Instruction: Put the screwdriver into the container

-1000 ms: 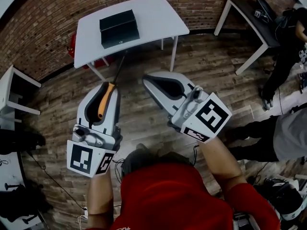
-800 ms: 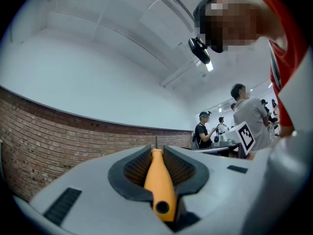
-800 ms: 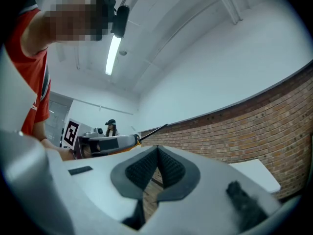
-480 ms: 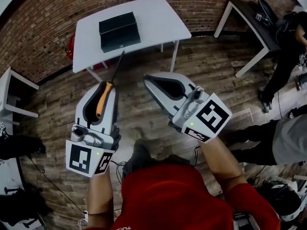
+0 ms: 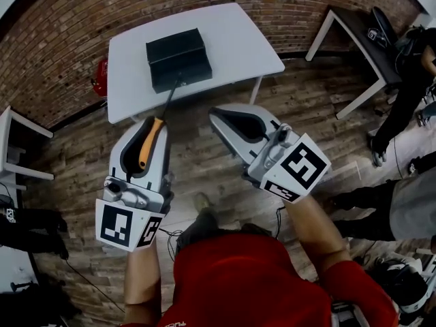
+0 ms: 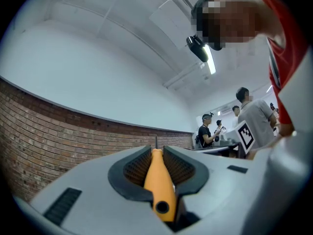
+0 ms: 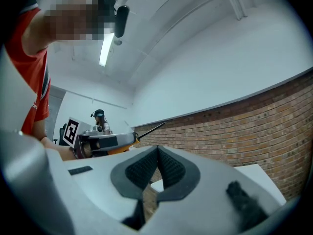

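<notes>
My left gripper (image 5: 156, 120) is shut on the orange handle of the screwdriver (image 5: 148, 144). Its dark shaft points up and forward, and its tip overlaps the front edge of the black container (image 5: 178, 58) on the white table (image 5: 231, 36). In the left gripper view the screwdriver handle (image 6: 159, 182) is clamped between the ribbed pads of the left gripper (image 6: 156, 153). My right gripper (image 5: 217, 113) hangs beside it over the floor, shut with nothing in it. In the right gripper view the right gripper (image 7: 157, 152) has its pads touching, and the screwdriver (image 7: 149, 129) shows to the left.
A dark table (image 5: 355, 30) stands at the right, with people (image 5: 409, 67) beside it. A small white table (image 5: 9, 132) is at the left. A red object (image 5: 99, 80) lies under the white table. A brick wall runs behind, above a wooden floor.
The white table and black container have come nearer and lower in view. The screwdriver's tip, which was short of the table edge, now overlaps the container's front. Both grippers keep their hold.
</notes>
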`<state>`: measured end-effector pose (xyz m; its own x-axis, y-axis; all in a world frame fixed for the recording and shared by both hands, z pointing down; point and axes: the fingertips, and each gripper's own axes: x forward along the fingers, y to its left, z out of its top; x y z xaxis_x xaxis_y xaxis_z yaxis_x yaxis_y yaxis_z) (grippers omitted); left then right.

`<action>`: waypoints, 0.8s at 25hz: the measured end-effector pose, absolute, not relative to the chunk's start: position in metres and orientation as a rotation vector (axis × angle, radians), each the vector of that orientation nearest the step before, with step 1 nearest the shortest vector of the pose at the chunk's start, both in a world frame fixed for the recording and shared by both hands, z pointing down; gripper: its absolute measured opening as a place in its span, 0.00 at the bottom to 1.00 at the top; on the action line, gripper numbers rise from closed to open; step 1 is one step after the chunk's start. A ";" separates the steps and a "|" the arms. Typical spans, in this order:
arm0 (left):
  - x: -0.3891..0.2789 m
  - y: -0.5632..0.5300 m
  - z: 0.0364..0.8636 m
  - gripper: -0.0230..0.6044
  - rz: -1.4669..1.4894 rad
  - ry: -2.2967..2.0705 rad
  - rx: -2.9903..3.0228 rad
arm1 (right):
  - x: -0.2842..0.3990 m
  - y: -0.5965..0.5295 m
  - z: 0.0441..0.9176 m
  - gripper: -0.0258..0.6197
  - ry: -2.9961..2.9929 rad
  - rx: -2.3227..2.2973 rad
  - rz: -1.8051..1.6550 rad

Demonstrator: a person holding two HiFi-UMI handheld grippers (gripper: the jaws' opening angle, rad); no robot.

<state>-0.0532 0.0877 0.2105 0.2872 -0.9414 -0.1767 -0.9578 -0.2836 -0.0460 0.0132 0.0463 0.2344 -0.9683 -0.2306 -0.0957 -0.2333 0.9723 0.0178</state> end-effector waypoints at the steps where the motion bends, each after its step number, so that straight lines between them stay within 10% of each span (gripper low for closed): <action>1: -0.063 0.081 0.210 0.17 0.175 1.781 -2.408 | 0.004 0.040 0.233 0.09 3.028 -0.365 0.045; 20: -0.179 -0.027 0.231 0.17 0.193 1.641 -2.555 | -0.111 -0.061 0.252 0.09 3.070 -0.548 0.049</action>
<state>-0.1788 -0.0273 0.2314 0.4114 -0.8973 -0.1598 -0.9099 -0.4145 -0.0146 -0.1113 -0.0612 0.2519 -0.9381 -0.3453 -0.0276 -0.3460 0.9379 0.0270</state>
